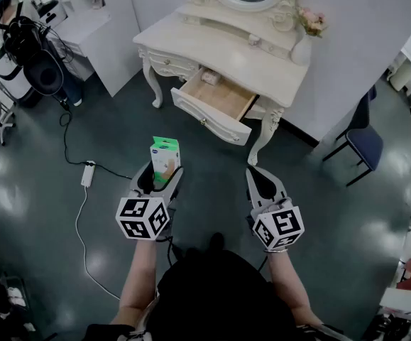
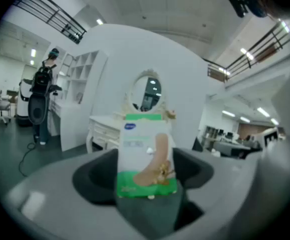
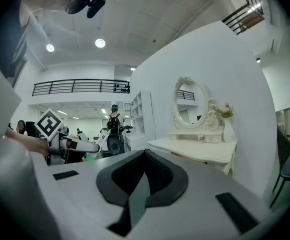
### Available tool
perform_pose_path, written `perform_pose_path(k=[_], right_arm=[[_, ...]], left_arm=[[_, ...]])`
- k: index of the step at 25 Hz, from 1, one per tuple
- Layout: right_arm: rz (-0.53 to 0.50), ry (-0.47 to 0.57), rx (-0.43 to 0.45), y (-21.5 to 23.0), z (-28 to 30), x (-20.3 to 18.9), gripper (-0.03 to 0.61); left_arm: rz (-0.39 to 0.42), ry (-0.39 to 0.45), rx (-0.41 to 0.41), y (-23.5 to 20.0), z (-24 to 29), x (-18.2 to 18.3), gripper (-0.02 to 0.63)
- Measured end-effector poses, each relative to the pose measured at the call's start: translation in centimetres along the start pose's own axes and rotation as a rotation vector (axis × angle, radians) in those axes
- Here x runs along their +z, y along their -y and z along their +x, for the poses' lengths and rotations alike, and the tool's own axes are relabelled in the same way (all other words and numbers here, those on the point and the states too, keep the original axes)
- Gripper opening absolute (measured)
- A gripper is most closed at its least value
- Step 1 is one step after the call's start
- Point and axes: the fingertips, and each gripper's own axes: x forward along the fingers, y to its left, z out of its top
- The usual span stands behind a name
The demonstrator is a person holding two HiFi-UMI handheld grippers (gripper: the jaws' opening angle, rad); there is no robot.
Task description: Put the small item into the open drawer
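Note:
A small white and green box (image 1: 165,158) with a plaster picture on it stands upright between the jaws of my left gripper (image 1: 160,176), which is shut on it. In the left gripper view the box (image 2: 146,156) fills the middle, with the left gripper (image 2: 146,186) closed round its lower part. My right gripper (image 1: 262,185) is beside it, shut and empty; in the right gripper view the right gripper (image 3: 143,176) has its jaws together. Ahead, the white dressing table (image 1: 219,48) has its drawer (image 1: 223,119) pulled open, with a small object (image 1: 210,77) at the drawer's back.
A power strip (image 1: 87,173) and its cable lie on the dark floor to the left. A blue chair (image 1: 362,145) stands right of the table. A vase of flowers (image 1: 307,35) sits on the tabletop. Equipment on wheels (image 1: 29,55) is at far left.

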Motion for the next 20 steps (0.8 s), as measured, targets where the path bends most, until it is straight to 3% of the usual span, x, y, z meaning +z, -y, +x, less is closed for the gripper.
perform_pose_path(k=[20], right_arm=[[0.068, 0.033, -0.026, 5.5, 1.2, 0.6, -0.003]], left_arm=[[0.049, -0.018, 0.002, 1.4, 5.4, 1.4, 0.344]])
